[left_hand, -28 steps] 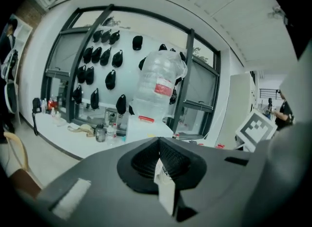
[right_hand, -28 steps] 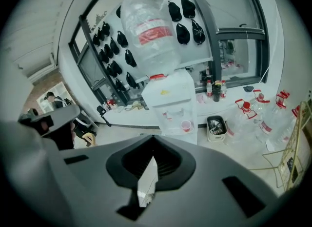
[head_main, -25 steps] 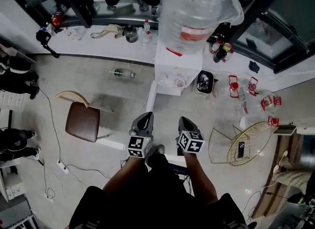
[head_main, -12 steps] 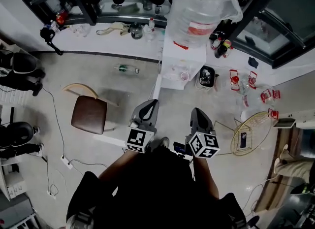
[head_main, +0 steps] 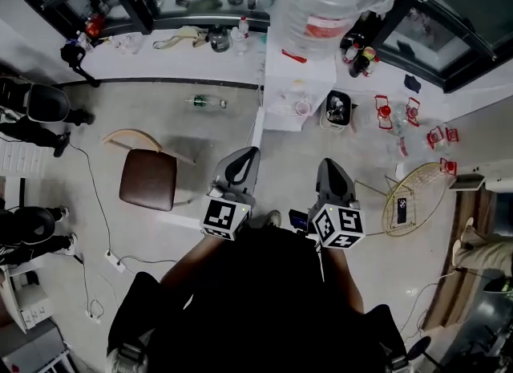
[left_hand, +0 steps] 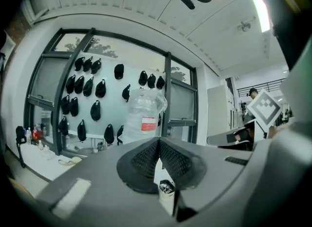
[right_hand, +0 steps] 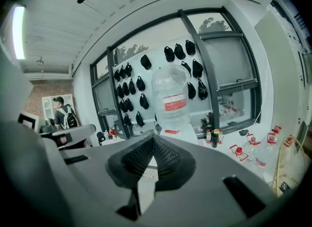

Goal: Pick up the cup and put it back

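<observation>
Pale pink and small from up here, what I take for the cup (head_main: 302, 107) sits on the low shelf of the white dispenser stand (head_main: 282, 75), right under the big bagged water bottle (head_main: 325, 2). That is a sensible spot for it, I think: within reach of the taps, off the floor.

Both tools are well short of it. My left tool (head_main: 247, 157) and right tool (head_main: 331, 168) hang side by side in front of the person's chest, pointing toward the stand. Each gripper view shows its ribbed pads pressed tip to tip with nothing between them, so both are fully closed and empty. I judge that as a carrying posture for the approach.

Whichever tool goes in will have to spread first. The black bin (head_main: 337, 111) stands just beside the stand on the right, so I would favour a straight-on reach.
</observation>
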`<state>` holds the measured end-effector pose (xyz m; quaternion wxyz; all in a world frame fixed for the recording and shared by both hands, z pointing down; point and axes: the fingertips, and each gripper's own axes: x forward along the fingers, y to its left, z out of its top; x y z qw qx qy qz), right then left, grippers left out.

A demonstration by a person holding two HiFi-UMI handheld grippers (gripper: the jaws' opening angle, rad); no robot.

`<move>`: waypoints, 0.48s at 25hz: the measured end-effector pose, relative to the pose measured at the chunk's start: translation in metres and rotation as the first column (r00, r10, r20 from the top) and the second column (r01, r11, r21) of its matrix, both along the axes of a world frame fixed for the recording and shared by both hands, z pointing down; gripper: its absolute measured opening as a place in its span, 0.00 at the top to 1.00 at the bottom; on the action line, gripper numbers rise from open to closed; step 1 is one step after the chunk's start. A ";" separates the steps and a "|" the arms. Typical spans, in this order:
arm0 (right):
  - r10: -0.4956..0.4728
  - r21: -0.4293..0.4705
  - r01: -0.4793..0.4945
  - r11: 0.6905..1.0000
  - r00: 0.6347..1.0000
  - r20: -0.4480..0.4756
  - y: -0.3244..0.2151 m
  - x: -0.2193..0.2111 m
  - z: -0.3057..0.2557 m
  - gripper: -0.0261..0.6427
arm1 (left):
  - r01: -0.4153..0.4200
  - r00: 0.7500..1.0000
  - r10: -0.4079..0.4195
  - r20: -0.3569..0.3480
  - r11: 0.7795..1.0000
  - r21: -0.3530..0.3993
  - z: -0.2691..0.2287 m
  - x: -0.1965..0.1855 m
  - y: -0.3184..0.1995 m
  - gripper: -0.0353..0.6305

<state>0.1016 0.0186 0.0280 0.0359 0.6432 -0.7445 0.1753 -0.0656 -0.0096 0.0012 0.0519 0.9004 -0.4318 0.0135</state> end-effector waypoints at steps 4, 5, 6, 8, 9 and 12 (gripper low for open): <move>-0.005 -0.001 0.005 1.000 1.000 -0.002 0.001 -0.004 0.001 0.97 | -0.008 1.000 0.008 -0.006 1.000 0.006 -0.002 0.000 -0.001 0.94; -0.004 -0.002 0.004 1.000 1.000 0.000 0.002 -0.005 0.001 0.97 | -0.010 1.000 0.010 -0.006 1.000 0.005 -0.002 -0.001 -0.001 0.94; -0.004 -0.003 0.004 1.000 1.000 0.000 0.003 -0.007 0.001 0.97 | -0.011 1.000 0.011 -0.006 1.000 0.003 -0.001 -0.002 0.000 0.94; -0.005 -0.005 0.005 1.000 1.000 0.000 0.006 -0.008 0.002 0.97 | -0.011 1.000 0.011 -0.008 1.000 -0.003 0.000 -0.003 0.003 0.94; -0.005 -0.005 0.005 1.000 1.000 -0.001 0.006 -0.008 0.002 0.97 | -0.012 1.000 0.012 -0.008 1.000 -0.005 0.001 -0.003 0.003 0.94; -0.002 0.000 0.002 1.000 1.000 0.003 0.006 -0.008 0.000 0.97 | -0.014 1.000 0.014 -0.004 1.000 -0.002 -0.001 -0.003 0.004 0.94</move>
